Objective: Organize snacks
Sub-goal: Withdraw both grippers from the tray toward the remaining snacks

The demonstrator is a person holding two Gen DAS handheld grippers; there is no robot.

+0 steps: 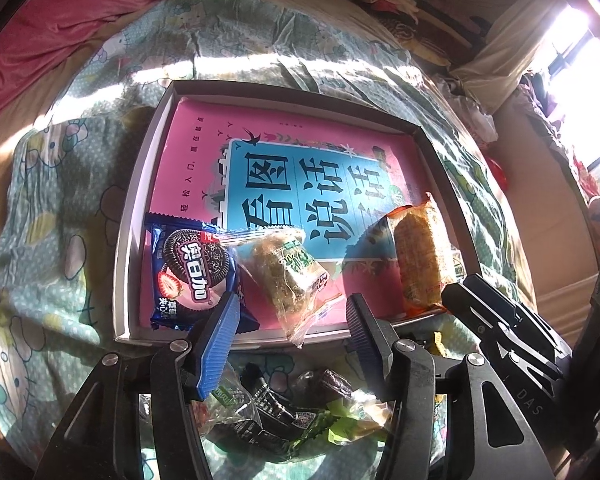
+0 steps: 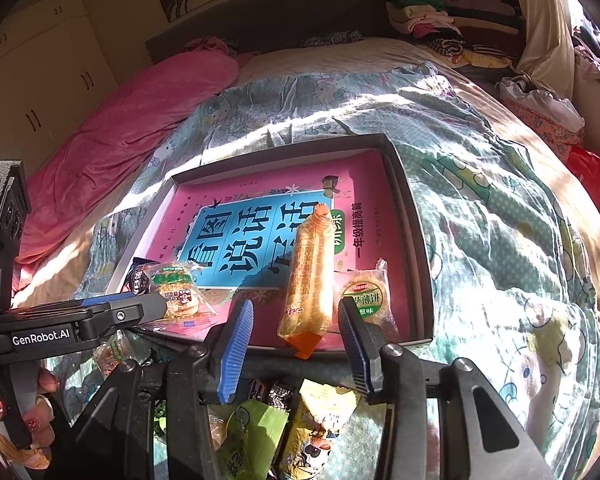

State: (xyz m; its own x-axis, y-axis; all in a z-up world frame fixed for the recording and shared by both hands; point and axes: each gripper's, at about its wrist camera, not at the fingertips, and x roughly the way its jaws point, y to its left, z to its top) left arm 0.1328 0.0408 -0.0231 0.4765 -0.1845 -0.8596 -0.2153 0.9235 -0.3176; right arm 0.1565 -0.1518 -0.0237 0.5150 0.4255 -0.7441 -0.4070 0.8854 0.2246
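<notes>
On a bed under a cartoon-print quilt, a shallow box lined with a pink-and-blue book holds four wrapped snacks. The left gripper hangs over the box's near edge, its blue-padded jaws partly apart and gripping nothing. A clear-wrapped oat bar lies in the gap between them, its tail reaching the box rim; no pad presses it. At ten o'clock from that gripper, a blue cookie pack sits just behind the left pad. At two o'clock lies a long orange-ended cracker pack, with the right gripper's black body beside it.

In the right wrist view, the right gripper is likewise partly open and empty. The cracker pack lies lengthwise in the gap, running toward twelve o'clock. A green-labelled biscuit pack rests at one o'clock, just beyond the right pad. Loose snacks sit on the quilt beneath both tools.
</notes>
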